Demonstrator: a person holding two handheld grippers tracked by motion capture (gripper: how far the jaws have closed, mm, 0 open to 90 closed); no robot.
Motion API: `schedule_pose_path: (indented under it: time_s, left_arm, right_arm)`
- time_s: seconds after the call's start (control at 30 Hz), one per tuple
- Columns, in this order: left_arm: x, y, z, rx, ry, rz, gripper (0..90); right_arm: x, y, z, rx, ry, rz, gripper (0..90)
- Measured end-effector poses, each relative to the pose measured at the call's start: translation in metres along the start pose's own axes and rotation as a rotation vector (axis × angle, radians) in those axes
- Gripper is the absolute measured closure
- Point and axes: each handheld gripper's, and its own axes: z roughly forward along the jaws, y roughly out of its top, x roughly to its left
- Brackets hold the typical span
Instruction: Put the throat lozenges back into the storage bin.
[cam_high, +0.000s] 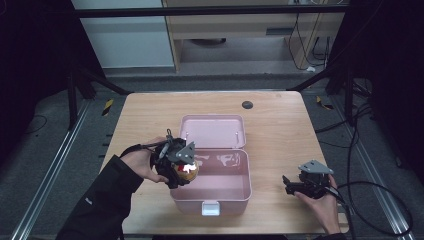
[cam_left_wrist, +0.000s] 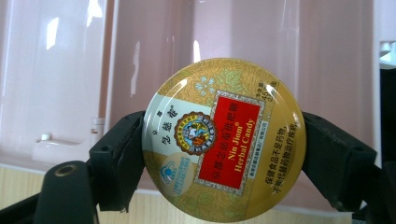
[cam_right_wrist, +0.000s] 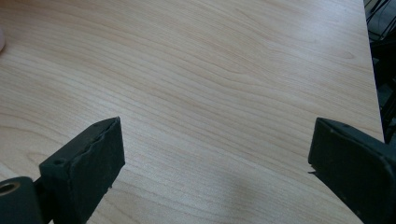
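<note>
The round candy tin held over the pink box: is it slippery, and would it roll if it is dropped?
The candy tin looks glossy and hard, so probably slippery; the left gripper pinches only its rim. It seems stiff. Round and flat, it might roll on edge inside the pink box.

Round gold candy tin (cam_left_wrist: 224, 140): red label reads "Nin Jiom Herbal Candy", Chinese characters alongside; "45" near rim.
</note>
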Motion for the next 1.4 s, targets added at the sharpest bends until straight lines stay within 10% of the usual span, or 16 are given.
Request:
schedule_pose_path:
  time_s: [1.4]
  left_arm:
    - [-0.008, -0.019, 0.050, 0.052, -0.045, -0.046, 16.7]
  right_arm:
    - [0.001, 0.000, 0.001, 0.006, 0.006, -0.010, 3.3]
